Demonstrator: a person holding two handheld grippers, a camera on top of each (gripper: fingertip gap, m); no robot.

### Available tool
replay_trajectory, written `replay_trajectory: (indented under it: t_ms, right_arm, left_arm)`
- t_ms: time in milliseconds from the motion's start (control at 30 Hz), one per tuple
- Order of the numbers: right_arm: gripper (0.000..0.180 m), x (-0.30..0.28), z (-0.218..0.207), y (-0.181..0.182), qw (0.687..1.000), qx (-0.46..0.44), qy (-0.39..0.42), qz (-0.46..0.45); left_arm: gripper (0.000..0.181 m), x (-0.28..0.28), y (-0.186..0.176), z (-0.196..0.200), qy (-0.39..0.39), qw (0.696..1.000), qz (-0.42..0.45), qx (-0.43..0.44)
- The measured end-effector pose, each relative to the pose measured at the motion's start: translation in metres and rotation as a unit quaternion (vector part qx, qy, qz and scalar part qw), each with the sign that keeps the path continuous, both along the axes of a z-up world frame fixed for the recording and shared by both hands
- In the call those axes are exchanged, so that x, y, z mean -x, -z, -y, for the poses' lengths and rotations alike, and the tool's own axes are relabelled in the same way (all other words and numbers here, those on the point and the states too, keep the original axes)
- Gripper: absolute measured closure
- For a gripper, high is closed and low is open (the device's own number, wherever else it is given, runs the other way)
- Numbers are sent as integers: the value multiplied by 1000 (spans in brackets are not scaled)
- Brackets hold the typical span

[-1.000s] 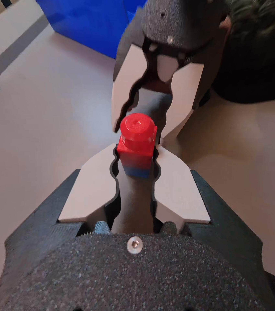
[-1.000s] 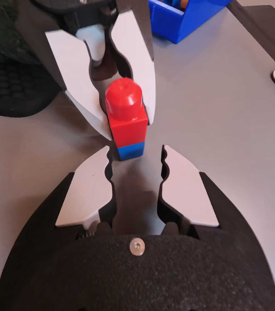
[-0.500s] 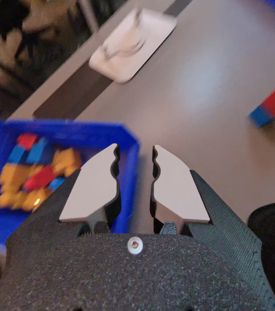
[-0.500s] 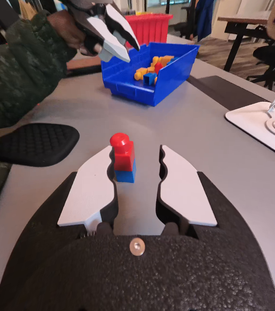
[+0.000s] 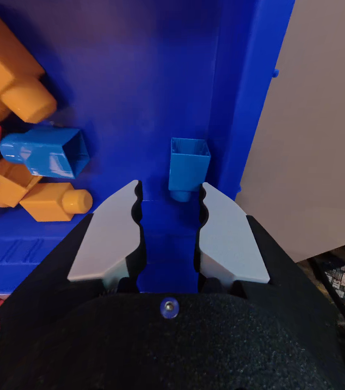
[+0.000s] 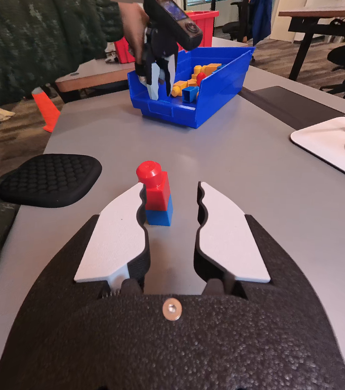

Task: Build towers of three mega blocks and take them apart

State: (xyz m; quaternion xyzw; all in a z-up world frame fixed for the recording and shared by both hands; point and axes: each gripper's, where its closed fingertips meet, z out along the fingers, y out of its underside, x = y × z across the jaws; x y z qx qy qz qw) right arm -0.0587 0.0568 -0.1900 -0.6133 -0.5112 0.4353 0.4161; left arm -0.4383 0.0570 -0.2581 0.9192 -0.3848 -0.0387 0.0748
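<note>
While my left gripper (image 5: 169,191) hangs in the blue bin (image 5: 249,105), jaws parted and empty, the blue block (image 5: 189,166) sits right of centre; shift right first. Right gripper (image 6: 170,185) gapes empty around the red-on-blue tower (image 6: 157,196) on the tabletop (image 6: 241,168).

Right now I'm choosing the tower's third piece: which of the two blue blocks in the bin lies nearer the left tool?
The blue block by the bin's right wall, stud pointing toward the left tool. The other blue block lies far left among orange blocks.
</note>
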Motion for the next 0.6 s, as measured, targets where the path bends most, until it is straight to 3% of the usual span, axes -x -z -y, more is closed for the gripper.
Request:
replay_trajectory:
  t_ms: [67,167,267,400,600]
  right_arm:
    - [133,-1,-1,2,1000,6,-2,2]
    - [134,-2,-2,5,1000,-2,0,10]
    - [135,-4,-4,5,1000,1,3,8]
    - [136,-4,-5,6,1000,11,3,5]
    - [136,-3,-4,9,1000,11,2,14]
  left_arm:
    - [118,4,0,-7,11,1000,-4,-7]
    - [139,23,-8,-43,4,993,-54,-105]
    - [143,29,-17,-58,15,985,-63,-159]
    - [132,24,-17,-50,3,989,-37,-142]
    - [119,36,13,-46,-33,992,-56,-109]
